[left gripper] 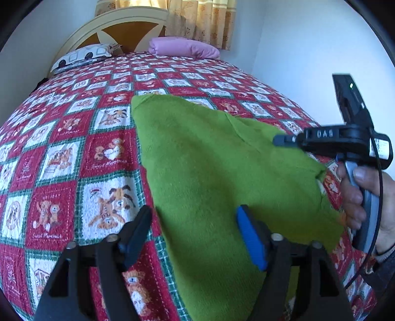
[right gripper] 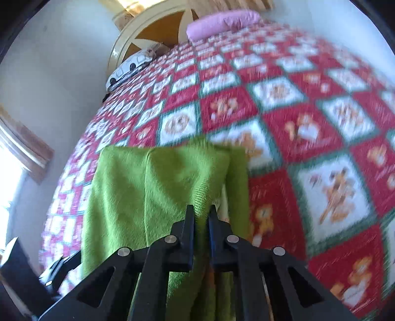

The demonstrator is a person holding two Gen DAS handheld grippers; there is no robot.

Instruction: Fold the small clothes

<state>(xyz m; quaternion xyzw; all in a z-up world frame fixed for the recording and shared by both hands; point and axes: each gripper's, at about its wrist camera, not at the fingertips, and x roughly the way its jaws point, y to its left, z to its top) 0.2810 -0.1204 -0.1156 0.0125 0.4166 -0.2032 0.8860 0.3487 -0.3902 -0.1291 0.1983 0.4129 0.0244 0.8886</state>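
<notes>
A fuzzy green garment (left gripper: 209, 160) lies spread on the red, white and green checked quilt (left gripper: 61, 160). My left gripper (left gripper: 195, 227) is open just above its near left edge, with the black finger over the quilt and the blue-padded finger (left gripper: 250, 239) over the cloth. My right gripper (right gripper: 201, 212) is shut on a bunched fold of the green garment (right gripper: 148, 187), and the cloth drapes away from its tips. In the left wrist view the right gripper (left gripper: 280, 140) reaches in from the right, held by a person's hand (left gripper: 358, 197), with its tip at the garment's far right part.
A pink folded pillow (left gripper: 182, 47) and a patterned pillow (left gripper: 84, 55) lie at the head of the bed under a cream headboard (left gripper: 118, 22). White walls stand close on the right and left. Some dark objects (right gripper: 19, 266) sit beside the bed at lower left.
</notes>
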